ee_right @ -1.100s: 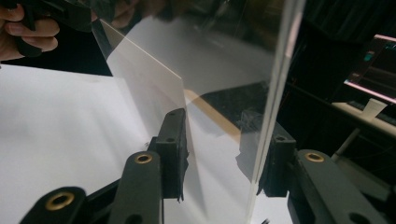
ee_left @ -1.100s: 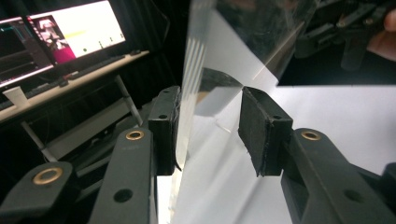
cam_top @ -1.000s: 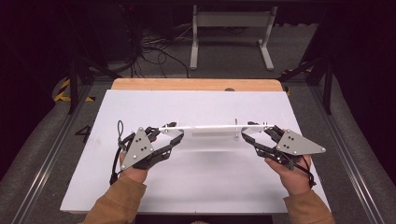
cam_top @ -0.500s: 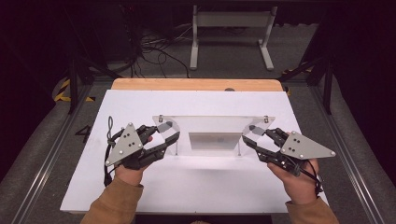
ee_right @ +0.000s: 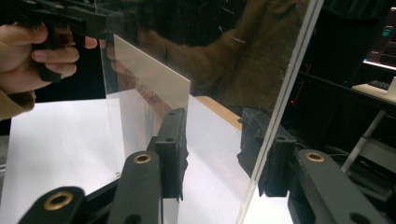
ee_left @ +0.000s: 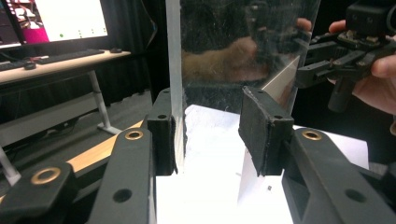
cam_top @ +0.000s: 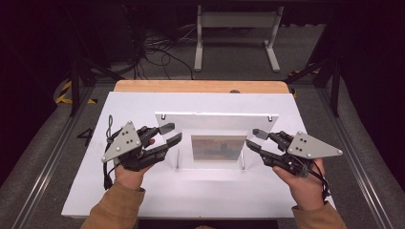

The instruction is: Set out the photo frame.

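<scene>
A clear acrylic picture panel [cam_top: 215, 125] stands tilted on the white table [cam_top: 143, 200], with a small photo [cam_top: 215, 148] in its lower middle. My left gripper [cam_top: 173, 132] is at the panel's left edge and my right gripper [cam_top: 252, 138] at its right edge. In the left gripper view the panel's edge [ee_left: 175, 70] lies against one pad [ee_left: 163, 140], while the other pad [ee_left: 261, 130] stands well clear. In the right gripper view the panel [ee_right: 224, 46] runs between the jaws close to the far one, and the near pad [ee_right: 173, 149] is apart from it. Both grippers are open around the panel.
A wooden strip [cam_top: 200, 86] borders the table's far edge. Beyond it on the dark floor are a white stand [cam_top: 234, 28] and loose cables [cam_top: 157, 47]. Metal rails [cam_top: 43, 171] run along both sides. A desk with a monitor [ee_left: 60, 18] stands off to the side.
The panel was a thin strip between the grippers a second ago. Its face has since tipped into view with the top edge farther back. Both grippers stayed at its ends.
</scene>
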The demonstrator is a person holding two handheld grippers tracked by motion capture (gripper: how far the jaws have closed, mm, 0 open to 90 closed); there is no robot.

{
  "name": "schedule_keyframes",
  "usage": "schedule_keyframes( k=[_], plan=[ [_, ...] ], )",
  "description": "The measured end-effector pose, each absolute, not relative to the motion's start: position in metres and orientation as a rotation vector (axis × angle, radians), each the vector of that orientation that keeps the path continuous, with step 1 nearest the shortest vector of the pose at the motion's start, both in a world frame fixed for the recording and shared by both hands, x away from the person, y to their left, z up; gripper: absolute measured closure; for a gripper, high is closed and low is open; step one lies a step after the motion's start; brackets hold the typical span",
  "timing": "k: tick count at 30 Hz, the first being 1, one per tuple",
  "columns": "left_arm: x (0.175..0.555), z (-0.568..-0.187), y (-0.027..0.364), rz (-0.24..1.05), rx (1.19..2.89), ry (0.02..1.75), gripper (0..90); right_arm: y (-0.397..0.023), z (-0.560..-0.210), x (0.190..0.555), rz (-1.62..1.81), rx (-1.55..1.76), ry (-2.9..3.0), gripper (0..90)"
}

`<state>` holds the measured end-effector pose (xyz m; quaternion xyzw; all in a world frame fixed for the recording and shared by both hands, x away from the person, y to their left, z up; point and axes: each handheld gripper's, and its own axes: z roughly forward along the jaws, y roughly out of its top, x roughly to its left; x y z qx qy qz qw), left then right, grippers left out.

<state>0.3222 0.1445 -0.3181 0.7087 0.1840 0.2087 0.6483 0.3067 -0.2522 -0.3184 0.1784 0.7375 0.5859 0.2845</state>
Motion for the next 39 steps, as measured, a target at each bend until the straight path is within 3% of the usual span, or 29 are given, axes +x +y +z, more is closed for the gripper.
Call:
schedule_keyframes(
  k=[4,7,20,39],
  plan=[
    [0.324,-0.32,0.144,0.474,1.615,0.442,55.0,-0.253,-0.321,0.311,1.604,0.484,1.954,58.1],
    [0.329,-0.324,0.145,0.449,1.62,0.462,46.9,-0.253,-0.328,0.319,1.587,0.531,1.938,51.4],
    [0.35,-0.347,0.143,0.408,1.683,0.564,40.3,-0.252,-0.343,0.338,1.568,0.604,1.969,48.4],
    [0.355,-0.355,0.147,0.422,1.721,0.629,23.6,-0.251,-0.35,0.348,1.5,0.716,1.95,29.3]
  ],
)
